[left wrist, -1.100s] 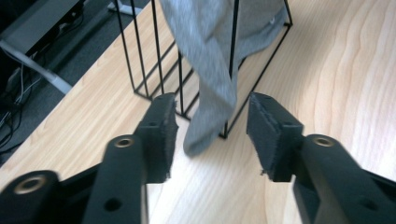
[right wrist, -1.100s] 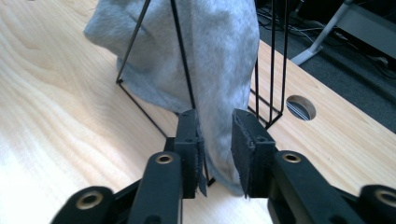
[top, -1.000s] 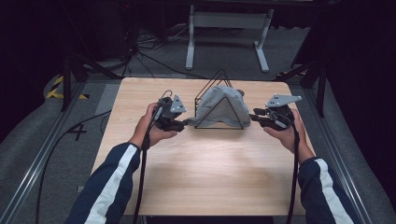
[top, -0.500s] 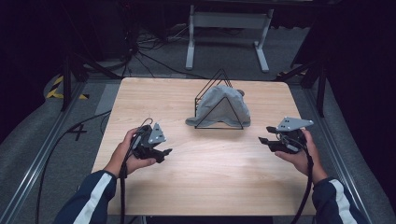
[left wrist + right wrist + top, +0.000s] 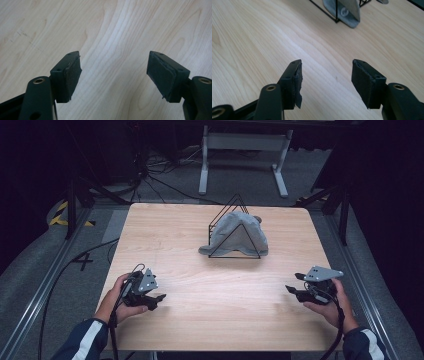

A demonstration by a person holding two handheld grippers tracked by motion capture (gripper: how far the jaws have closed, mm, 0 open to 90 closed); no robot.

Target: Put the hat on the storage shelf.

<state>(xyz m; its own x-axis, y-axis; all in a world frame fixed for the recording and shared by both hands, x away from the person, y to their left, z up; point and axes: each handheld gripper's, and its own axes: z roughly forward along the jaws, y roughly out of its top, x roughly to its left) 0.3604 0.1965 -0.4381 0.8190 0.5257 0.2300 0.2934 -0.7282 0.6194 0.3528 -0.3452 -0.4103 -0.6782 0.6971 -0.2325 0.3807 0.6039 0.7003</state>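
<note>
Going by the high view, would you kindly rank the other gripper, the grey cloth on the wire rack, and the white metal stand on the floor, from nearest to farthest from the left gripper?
Measured from the left gripper:
1. Grey cloth draped over the black triangular wire rack, mid-table, up and to the right.
2. Right gripper, across the table near its right edge.
3. White metal stand, on the floor beyond the table's far edge.
</note>
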